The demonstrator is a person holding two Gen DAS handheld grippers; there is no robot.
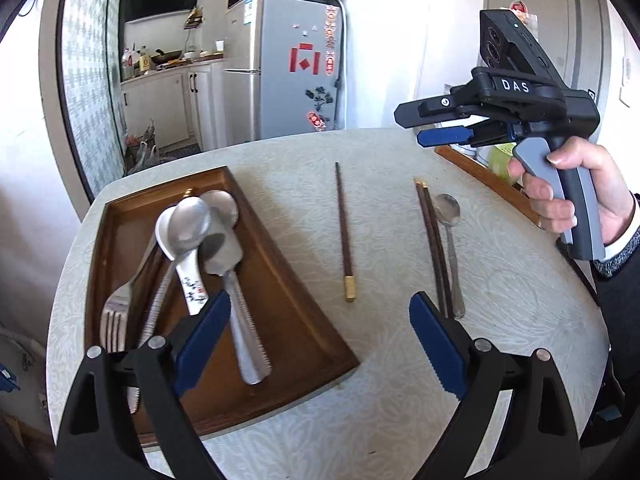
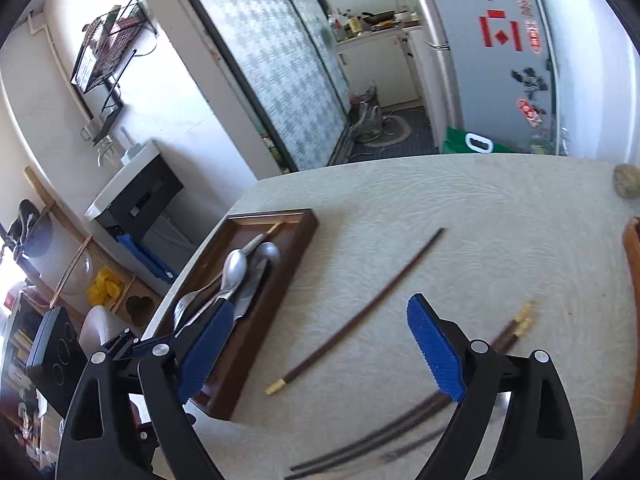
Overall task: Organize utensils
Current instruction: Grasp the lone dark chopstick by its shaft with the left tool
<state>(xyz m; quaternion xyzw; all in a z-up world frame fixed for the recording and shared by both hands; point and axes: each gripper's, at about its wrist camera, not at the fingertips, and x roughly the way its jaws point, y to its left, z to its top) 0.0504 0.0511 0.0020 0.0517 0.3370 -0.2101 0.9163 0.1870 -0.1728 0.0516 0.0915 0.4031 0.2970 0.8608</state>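
A brown wooden tray (image 1: 304, 316) lies at the table's left with several metal spoons (image 1: 192, 220), a white ceramic spoon (image 1: 191, 280) and a fork (image 1: 115, 316) in it. To its right, one dark chopstick (image 1: 344, 236) with a gold tip lies alone on the table. Further right, a pair of chopsticks (image 1: 434, 248) lies beside a metal spoon (image 1: 450, 232). My left gripper (image 1: 320, 344) is open and empty over the tray's right corner. My right gripper (image 2: 320, 348) is open and empty above the single chopstick (image 2: 360, 312), with the tray (image 2: 308, 224) to its left. In the left wrist view a hand holds this right gripper (image 1: 410, 126) above the table.
The round table has a pale patterned cloth (image 1: 520, 320). A second wooden tray edge (image 1: 480, 176) sits at the table's right side. A rough stone-like lump (image 2: 626, 186) lies near the far right. A grey fridge (image 1: 288, 60) stands behind the table.
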